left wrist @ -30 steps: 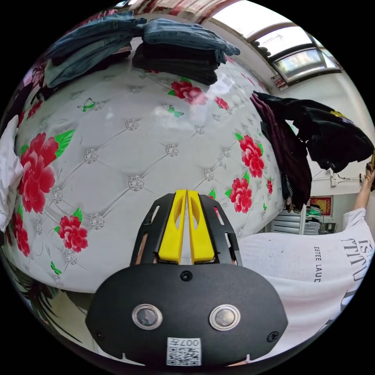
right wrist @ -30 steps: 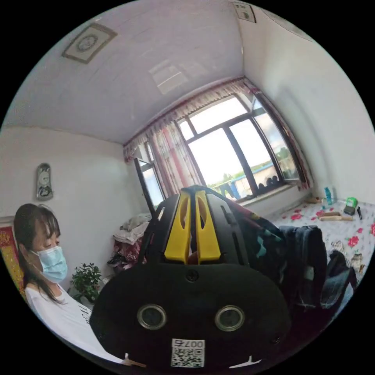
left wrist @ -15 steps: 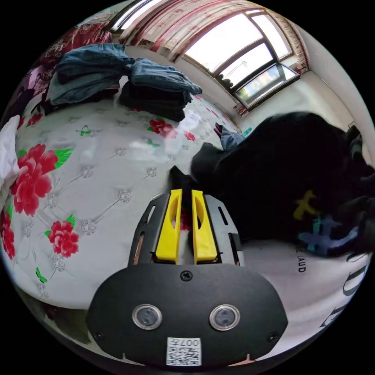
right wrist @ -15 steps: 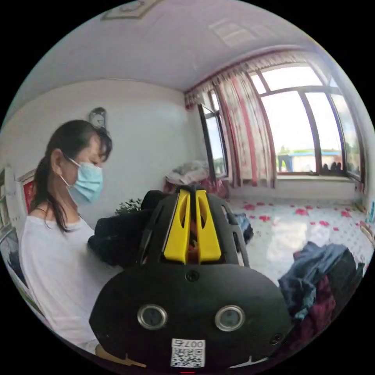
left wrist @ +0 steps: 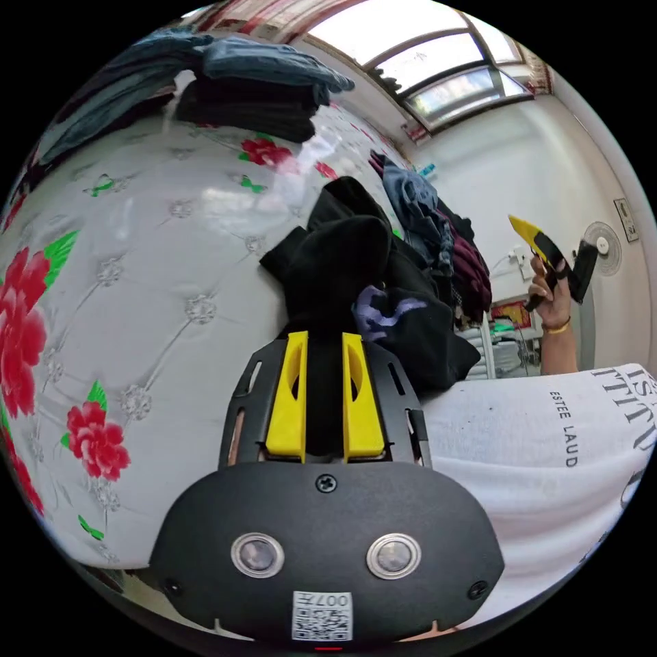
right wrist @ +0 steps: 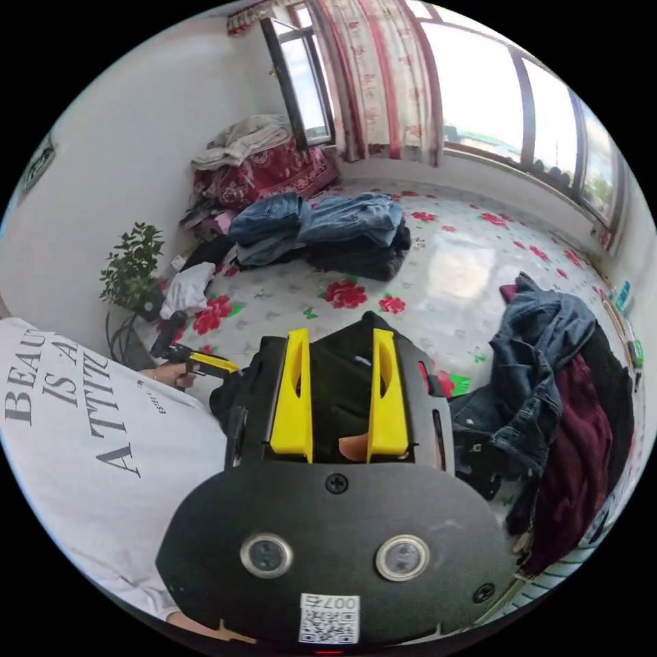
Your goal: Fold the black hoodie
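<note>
While the floral quilted bed cover takes up the left of the left gripper view, the black hoodie lies crumpled on it near the middle, by the bed's edge, with a pale purple print showing on one fold. The left gripper points at the hoodie; its yellow jaws stand a little apart with dark cloth seen behind the gap, and nothing is pinched between them. Further up the bed sits a stack of folded jeans. Just right of the hoodie is a loose heap of clothes, blue denim over dark red. At the far right a hand raises the right gripper in the air, well clear of the bed; from this view one cannot tell how its jaws stand. A white printed T-shirt of the person fills the lower right.

In the right gripper view, the T-shirt is at the left, with the left gripper just beside it, held low over the bed edge. A potted plant stands by the wall. In the centre, the right gripper's jaws are spread wide and hold nothing, the hoodie lying beyond them. The folded jeans sit above, the loose heap at the right.
</note>
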The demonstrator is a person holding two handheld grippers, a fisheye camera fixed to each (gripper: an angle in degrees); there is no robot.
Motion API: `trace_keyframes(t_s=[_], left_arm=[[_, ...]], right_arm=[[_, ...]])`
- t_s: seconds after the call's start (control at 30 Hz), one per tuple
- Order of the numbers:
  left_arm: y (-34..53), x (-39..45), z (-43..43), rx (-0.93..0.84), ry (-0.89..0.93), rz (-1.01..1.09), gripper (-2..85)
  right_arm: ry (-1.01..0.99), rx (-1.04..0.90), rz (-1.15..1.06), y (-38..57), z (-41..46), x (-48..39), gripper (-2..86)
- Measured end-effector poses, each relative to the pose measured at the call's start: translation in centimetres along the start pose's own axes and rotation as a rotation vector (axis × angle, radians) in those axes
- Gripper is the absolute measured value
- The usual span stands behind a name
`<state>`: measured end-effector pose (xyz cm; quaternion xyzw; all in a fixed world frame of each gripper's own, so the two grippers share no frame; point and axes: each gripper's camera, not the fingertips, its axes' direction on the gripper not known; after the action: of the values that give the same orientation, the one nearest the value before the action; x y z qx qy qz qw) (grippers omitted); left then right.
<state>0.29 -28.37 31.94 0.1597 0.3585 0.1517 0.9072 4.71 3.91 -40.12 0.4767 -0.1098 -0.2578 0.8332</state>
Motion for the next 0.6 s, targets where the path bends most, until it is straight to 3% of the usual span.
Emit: trace_keyframes(t_s=[0.17,0.27,0.33,0.43,0.6], left_arm=[[-1.2,1.5,2.1,-0.062,-0.062,0.088,7.1],[-0.8,-0.3,1.1,-0.046,-0.082,0.050,7.4],[-0.4,-2.3,0.4,-0.027,-0.096,-0.005,7.3],[-0.8,-4.2,0.0,-0.009,-0.101,-0.068,7.5],[-3.9,-3.9,1.6,0.022,-0.058,-0.090,8.4]], right_arm=[[0.029,-0.199,-0.066,-4.1,12.7,-2.1,11.9],[0.297,-0.183,0.007,-3.8,13.7,1.6,13.0],[0.545,-0.089,0.191,-2.3,10.8,7.6,14.1],[0.687,-0.022,0.498,1.3,6.9,17.1,15.9],[0.683,-0.245,0.735,6.2,9.0,30.4,18.5]])
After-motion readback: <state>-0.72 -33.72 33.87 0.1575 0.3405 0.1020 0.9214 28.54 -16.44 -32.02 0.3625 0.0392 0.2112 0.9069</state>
